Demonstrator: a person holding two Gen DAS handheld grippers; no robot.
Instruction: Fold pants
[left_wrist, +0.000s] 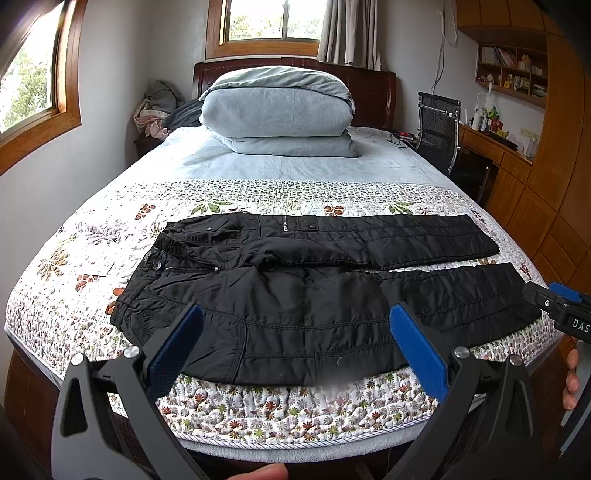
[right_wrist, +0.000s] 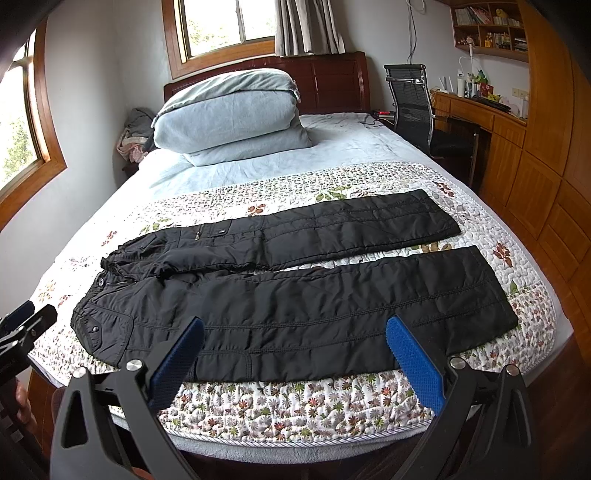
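One pair of black quilted padded pants (left_wrist: 314, 280) lies flat across the foot end of the bed, on the white floral quilted bedspread (left_wrist: 288, 410). Waistband toward the bed's left edge, both leg cuffs toward the right edge. We count two legs, splayed apart at the cuffs with a strip of bedspread showing between them; the near leg runs close along the foot edge, its cuff near the right foot corner.

Our left gripper (left_wrist: 295, 347) hovers above the near leg with blue pads spread wide, holding nothing. Our right gripper (right_wrist: 293, 350) likewise, jaws wide apart, empty, over the same near leg.

Beyond the far leg, bare bedspread and pale blue sheet (right_wrist: 351, 147) run to one folded pale blue duvet stack (left_wrist: 280, 110) at the headboard. One black mesh office chair (right_wrist: 410, 99) stands off the bed's right edge.
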